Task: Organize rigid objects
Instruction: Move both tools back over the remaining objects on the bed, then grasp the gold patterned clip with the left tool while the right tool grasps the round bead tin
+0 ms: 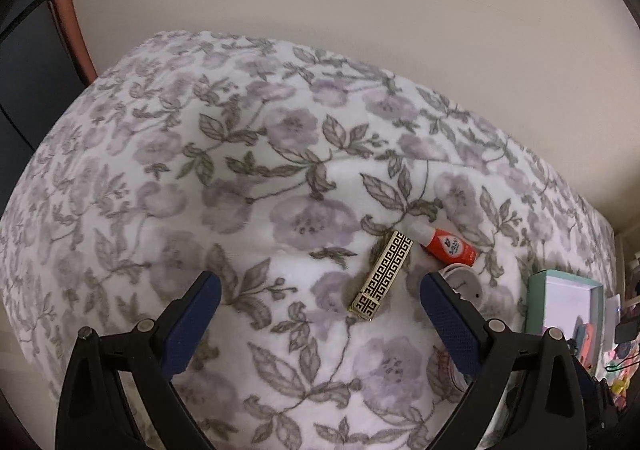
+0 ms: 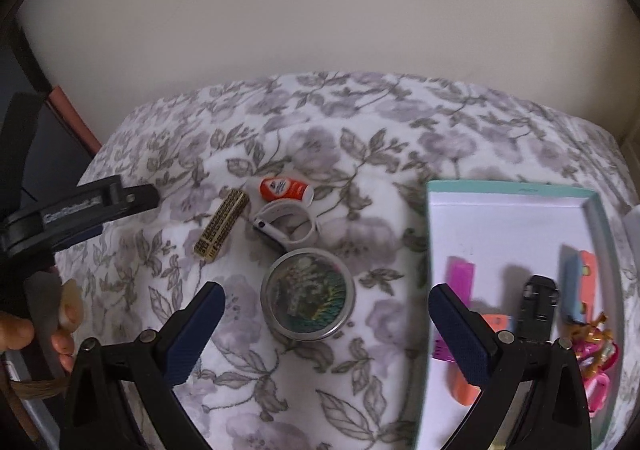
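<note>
On the floral bedspread lie a gold-and-black patterned bar [image 1: 382,275] [image 2: 221,223], an orange bottle with a white cap [image 1: 448,246] [image 2: 285,188], a white wristband with a black face [image 2: 285,226] and a round tin with a clear lid [image 2: 308,293]. My left gripper [image 1: 320,290] is open and empty, with the patterned bar between its fingers' reach; it also shows at the left of the right wrist view [image 2: 132,198]. My right gripper [image 2: 326,300] is open and empty above the round tin.
A teal-rimmed white box [image 2: 508,190] [image 1: 532,302] lies on the right of the bed. It holds a pink comb [image 2: 460,276], a black clip [image 2: 536,308], an orange-and-blue toy [image 2: 582,286] and pink trinkets [image 2: 596,354]. A beige wall is behind the bed.
</note>
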